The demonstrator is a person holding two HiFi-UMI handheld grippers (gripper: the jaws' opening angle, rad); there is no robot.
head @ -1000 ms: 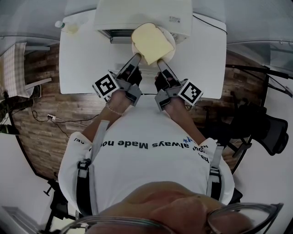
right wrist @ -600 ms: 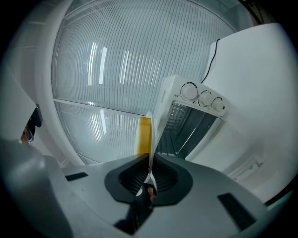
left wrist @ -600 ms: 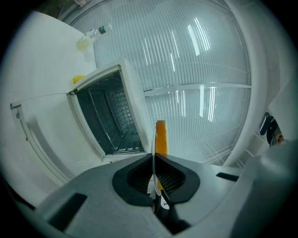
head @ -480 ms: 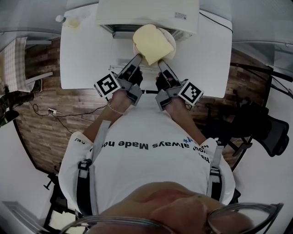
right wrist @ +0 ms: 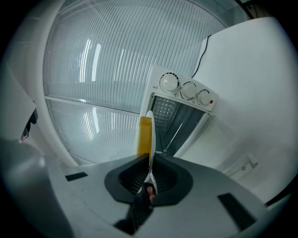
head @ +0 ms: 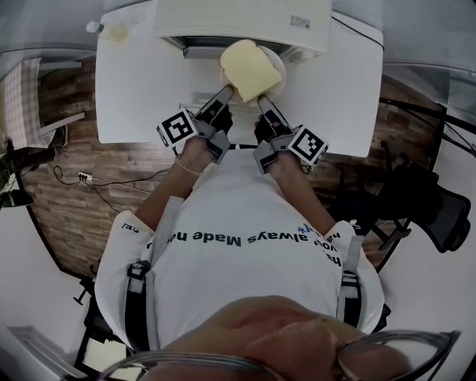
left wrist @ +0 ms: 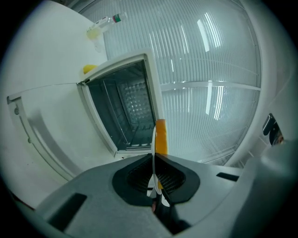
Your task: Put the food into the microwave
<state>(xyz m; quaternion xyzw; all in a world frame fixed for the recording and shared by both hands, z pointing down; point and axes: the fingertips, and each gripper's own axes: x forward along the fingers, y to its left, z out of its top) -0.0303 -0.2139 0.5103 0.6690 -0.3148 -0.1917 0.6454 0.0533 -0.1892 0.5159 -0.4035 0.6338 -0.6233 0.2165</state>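
My left gripper (head: 224,94) and right gripper (head: 262,101) clamp the plate (head: 278,65) before the microwave (head: 238,18); I'd slide it in level.

The food (head: 250,69) hides most of the plate (head: 277,56); the microwave (head: 245,21) runs off the top edge.

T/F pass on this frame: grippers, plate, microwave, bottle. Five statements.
1. The left gripper and right gripper are both shut on the plate. True.
2. The microwave is closed. False: its door is open.
3. The food lies on the plate. True.
4. The plate sits fully inside the microwave. False: it is held in front of the opening.
5. The bottle is at the table's far right corner. False: far left corner.
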